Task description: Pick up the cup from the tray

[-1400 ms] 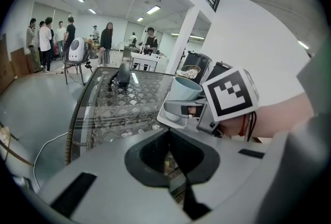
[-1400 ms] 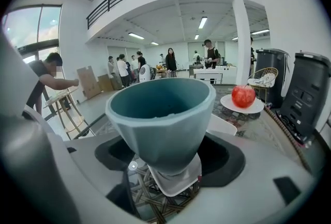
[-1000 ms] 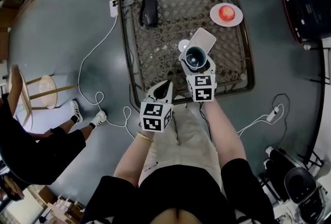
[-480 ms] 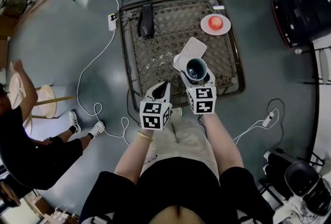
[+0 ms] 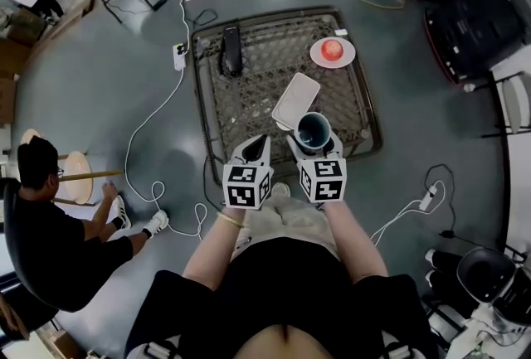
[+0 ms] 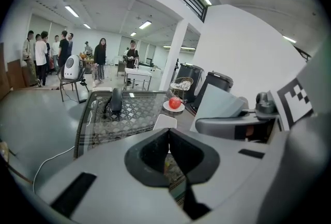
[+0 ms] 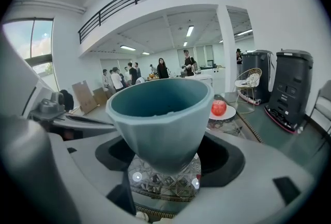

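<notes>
A teal cup (image 5: 314, 131) (image 7: 161, 122) sits upright between the jaws of my right gripper (image 5: 314, 138) (image 7: 164, 158), which is shut on its lower part and holds it above the near edge of the glass table (image 5: 249, 84). The white tray (image 5: 295, 99) (image 6: 164, 122) lies bare on the table just beyond the cup. My left gripper (image 5: 257, 148) (image 6: 168, 153) hovers beside it at the table's near edge, shut with nothing between its jaws.
On the table a black phone-like object (image 5: 231, 49) (image 6: 116, 101) lies far left and a red apple on a white plate (image 5: 332, 50) (image 7: 219, 108) far right. White cables (image 5: 158, 113) run over the floor at left. A seated person (image 5: 50, 225) is lower left; black bins (image 5: 473, 17) stand right.
The right gripper has drawn back toward me with the cup, from over the tray to the table's near edge. The left gripper has stayed put.
</notes>
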`<state>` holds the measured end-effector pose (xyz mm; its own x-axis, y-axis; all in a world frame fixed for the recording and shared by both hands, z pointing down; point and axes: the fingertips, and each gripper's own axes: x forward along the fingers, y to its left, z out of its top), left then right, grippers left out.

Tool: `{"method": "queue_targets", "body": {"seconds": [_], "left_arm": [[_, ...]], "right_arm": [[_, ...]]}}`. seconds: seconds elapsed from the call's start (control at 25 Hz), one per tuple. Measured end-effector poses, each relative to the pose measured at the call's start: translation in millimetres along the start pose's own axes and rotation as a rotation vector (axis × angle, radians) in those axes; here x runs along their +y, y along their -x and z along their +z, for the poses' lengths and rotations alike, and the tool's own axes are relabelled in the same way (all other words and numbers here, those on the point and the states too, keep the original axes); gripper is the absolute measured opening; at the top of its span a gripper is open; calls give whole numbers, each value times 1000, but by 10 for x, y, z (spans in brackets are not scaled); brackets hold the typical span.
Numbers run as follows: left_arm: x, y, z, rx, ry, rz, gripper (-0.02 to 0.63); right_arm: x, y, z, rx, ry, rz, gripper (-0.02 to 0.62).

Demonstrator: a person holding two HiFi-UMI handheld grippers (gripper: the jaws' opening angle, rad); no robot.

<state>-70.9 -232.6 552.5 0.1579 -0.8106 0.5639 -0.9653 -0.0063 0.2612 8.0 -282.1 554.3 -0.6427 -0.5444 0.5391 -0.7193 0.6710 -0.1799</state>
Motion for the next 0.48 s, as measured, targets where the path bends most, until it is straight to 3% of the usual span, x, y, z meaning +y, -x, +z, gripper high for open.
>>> {"method": "queue_targets", "body": {"seconds": [0.48], "left_arm": [[-135,115,225,-50,-43,-9,9]], "right_arm": [[132,332,276,-59,74,23,359]]}}
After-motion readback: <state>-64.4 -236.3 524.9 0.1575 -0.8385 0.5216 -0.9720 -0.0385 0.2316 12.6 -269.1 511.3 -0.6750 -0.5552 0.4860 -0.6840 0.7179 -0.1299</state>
